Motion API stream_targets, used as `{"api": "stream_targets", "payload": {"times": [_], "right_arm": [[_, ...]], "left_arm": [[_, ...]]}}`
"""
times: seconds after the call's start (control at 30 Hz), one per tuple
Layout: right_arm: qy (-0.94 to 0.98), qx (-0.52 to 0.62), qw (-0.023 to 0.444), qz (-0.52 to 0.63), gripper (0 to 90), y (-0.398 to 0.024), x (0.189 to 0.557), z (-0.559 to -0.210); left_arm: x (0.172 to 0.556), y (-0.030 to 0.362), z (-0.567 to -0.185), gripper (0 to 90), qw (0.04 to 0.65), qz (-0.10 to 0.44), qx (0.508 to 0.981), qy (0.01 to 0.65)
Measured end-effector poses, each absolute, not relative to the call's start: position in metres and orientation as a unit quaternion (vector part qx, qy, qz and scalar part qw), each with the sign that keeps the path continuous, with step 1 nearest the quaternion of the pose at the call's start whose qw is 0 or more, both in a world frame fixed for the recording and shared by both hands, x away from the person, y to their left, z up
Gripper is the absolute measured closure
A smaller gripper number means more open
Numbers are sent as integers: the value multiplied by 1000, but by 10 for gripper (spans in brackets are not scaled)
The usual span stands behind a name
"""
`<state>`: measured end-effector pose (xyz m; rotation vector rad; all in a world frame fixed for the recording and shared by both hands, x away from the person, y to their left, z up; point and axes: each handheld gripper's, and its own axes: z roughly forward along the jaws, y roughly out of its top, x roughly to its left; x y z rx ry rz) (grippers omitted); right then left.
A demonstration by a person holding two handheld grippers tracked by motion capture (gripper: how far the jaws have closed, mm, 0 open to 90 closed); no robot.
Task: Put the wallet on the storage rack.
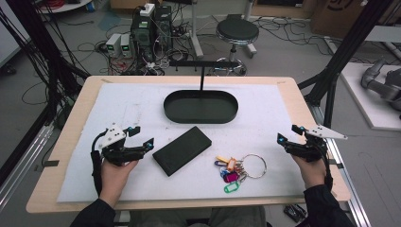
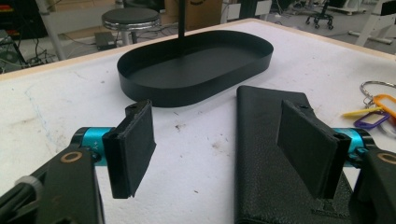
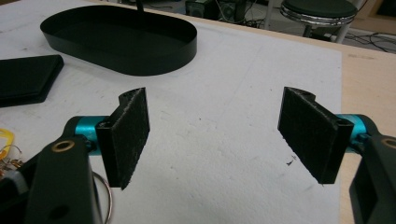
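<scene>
Both tongs apart, empty — left tongs (image 1: 140, 137) beside black wallet (image 1: 181, 150), lower centre. Straddle its short edge squarely, then clamp — keys (image 1: 235, 171) untouched.

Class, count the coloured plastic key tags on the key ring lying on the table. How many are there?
4 visible: a yellow plastic tag, an orange one, a purple one and a green one, fanned left of the metal key ring. More may be hidden.

Bare mat (image 1: 142, 111) between wallet (image 1: 181, 150), tray (image 1: 200, 106) and keys (image 1: 239, 169).
</scene>
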<state>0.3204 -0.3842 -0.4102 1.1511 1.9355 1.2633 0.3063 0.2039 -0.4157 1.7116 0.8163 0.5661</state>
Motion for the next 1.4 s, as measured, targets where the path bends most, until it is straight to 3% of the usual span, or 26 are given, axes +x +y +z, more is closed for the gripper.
{"api": "stream_targets", "payload": {"times": [0.33, 0.57, 1.23, 1.33, 1.4], "right_arm": [[719, 432, 283, 465, 254, -387, 324, -412], [718, 432, 288, 464, 255, -387, 327, -412], [726, 422, 287, 461, 258, -378, 332, -413], [725, 423, 287, 461, 258, -378, 332, -413], [726, 423, 286, 461, 258, -378, 332, -413]], "left_arm": [[305, 200, -417, 282, 530, 221, 729, 372], [302, 195, -423, 334, 505, 200, 739, 399], [313, 182, -451, 389, 446, 82, 754, 476], [312, 182, -452, 533, 459, 58, 749, 474], [311, 182, -452, 569, 459, 57, 749, 474]]}}
